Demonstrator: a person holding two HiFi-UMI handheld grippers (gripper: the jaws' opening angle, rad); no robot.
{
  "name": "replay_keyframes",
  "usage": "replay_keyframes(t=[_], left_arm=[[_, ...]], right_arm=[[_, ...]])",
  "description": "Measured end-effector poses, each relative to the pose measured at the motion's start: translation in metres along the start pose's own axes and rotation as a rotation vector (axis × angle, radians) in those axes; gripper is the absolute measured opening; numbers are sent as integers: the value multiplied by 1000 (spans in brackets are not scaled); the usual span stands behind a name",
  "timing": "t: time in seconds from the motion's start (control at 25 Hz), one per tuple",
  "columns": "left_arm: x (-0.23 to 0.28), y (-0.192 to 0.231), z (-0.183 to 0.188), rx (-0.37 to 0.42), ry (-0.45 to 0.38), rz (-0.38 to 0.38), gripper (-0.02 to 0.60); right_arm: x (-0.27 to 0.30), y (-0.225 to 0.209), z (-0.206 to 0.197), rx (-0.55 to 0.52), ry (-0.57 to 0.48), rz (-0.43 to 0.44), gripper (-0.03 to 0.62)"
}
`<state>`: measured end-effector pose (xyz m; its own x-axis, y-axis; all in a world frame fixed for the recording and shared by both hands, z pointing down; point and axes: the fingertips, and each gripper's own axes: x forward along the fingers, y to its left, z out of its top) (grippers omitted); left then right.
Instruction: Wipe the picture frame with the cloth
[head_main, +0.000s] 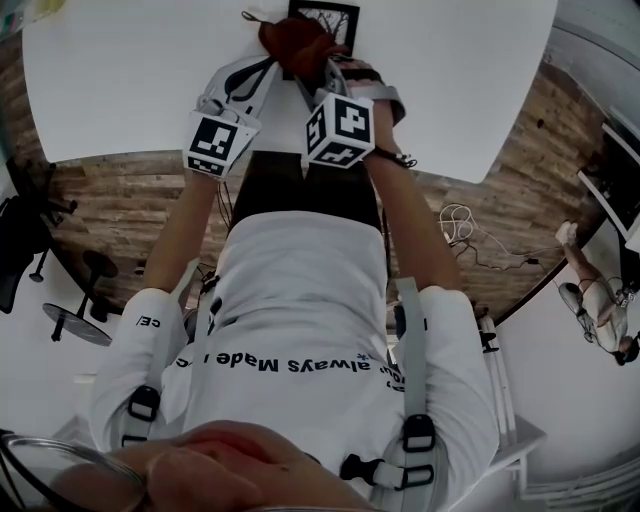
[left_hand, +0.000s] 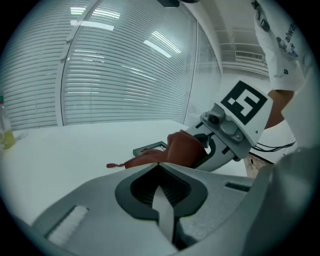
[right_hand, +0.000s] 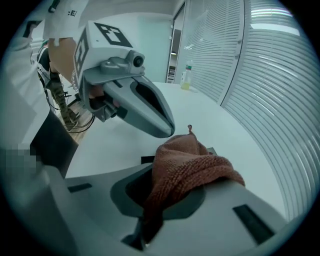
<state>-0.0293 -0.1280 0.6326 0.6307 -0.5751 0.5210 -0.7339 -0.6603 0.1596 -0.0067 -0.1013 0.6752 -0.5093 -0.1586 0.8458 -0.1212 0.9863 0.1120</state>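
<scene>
Right hand-held gripper (right_hand: 155, 210) clamping cloth (right_hand: 190, 165), frame (head_main: 335, 18) flat

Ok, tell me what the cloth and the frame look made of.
Cloth: reddish-brown knitted or terry fabric, matte; its looped, nubby weave shows. Frame: dark, matte border, probably wood or plastic; too small to tell which.

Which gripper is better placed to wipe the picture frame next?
The right gripper: its fingers are shut on the cloth, which hangs right at the picture frame. The left gripper is shut on nothing, beside it.
</scene>
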Motion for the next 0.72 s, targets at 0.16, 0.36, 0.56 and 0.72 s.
replay_keyframes(t=[0.16, 0.36, 0.56, 0.72], left_arm=[[-1, 6, 6, 8, -17, 13, 2], [10, 11, 12, 29, 5, 7, 2], [25, 20, 12, 45, 54, -5, 2], [35, 26, 15, 76, 89, -14, 2]], right_arm=[[-4, 19, -5, -6, 8, 3, 21], [-15, 30, -7, -72, 32, -28, 20], [-18, 44, -10, -138, 60, -16, 21], [-21, 63, -12, -129, 71, 40, 20]])
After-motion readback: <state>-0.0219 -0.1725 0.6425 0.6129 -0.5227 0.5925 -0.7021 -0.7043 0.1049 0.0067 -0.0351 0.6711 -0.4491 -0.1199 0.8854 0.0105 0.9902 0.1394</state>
